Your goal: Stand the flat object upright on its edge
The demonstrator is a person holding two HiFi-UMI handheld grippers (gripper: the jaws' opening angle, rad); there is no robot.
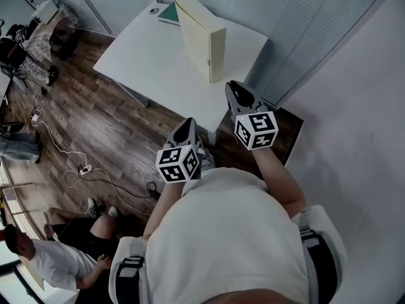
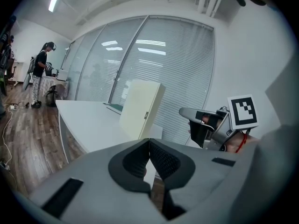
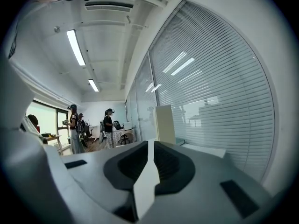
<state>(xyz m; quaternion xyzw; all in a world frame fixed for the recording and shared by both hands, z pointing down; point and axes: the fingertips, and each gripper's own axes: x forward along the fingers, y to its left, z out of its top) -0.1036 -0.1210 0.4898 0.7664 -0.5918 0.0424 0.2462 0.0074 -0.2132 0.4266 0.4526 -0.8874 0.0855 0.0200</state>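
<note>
Box (image 1: 201, 37) stands on edge on the table (image 1: 139, 59) — looks done. The 2 claws, left claw (image 2: 149, 141) and right claw (image 3: 150, 143), are closed and empty — just back away.

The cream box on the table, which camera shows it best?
The head view: it looks down on the whole cream box, standing on its edge on the white table. The left gripper view shows its broad face but not its foot. The right gripper view shows only a small, narrow sliver.
</note>
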